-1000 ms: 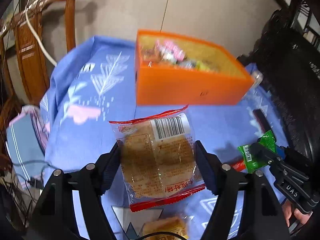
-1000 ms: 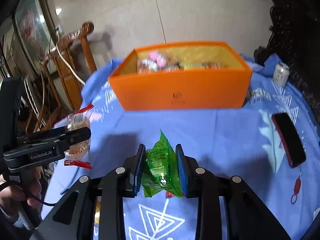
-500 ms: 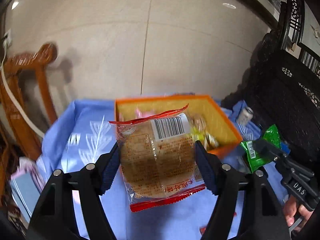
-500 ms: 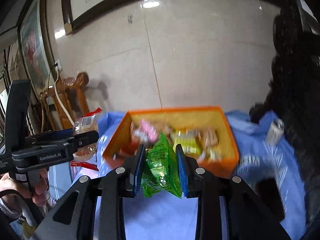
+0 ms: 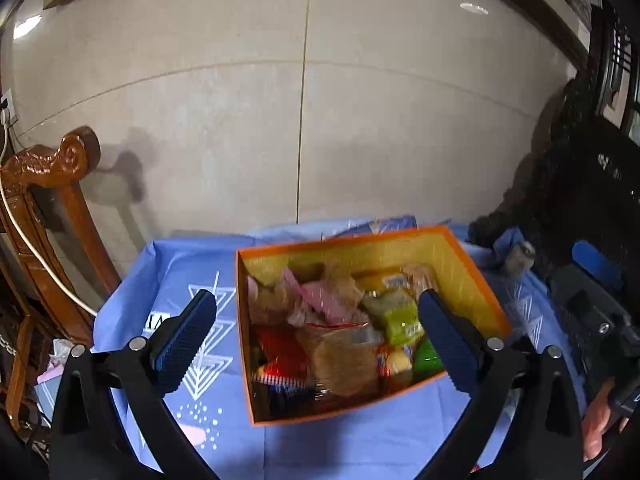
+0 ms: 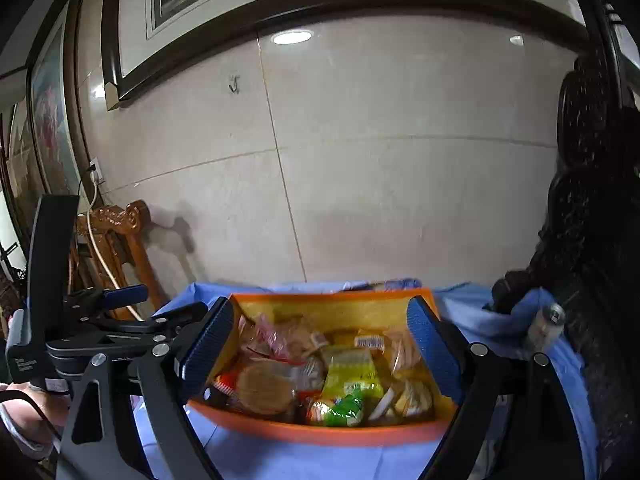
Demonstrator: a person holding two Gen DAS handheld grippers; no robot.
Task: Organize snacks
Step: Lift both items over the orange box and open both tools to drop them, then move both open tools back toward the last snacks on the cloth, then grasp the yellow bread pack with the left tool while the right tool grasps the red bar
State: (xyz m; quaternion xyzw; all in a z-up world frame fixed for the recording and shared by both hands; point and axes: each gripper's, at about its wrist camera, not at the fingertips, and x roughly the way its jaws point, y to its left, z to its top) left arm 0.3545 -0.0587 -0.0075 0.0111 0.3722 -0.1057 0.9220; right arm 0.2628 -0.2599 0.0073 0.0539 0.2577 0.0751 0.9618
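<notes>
Above the orange box (image 5: 476,280), both tongs, left (image 5: 318,332) and right (image 6: 320,350), gape empty; the cake (image 5: 344,358) and green pack (image 6: 344,410) lie inside, at 6 o'clock of each.

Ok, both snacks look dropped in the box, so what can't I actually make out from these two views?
- Orange box floor: hidden under piled snacks, both views.
- Round cake packet print: motion-blurred, unreadable.
- Green packet: partly buried, label too small.
- Can: brand too small.
- Table near edge: blocked by the open left gripper and right gripper.
</notes>
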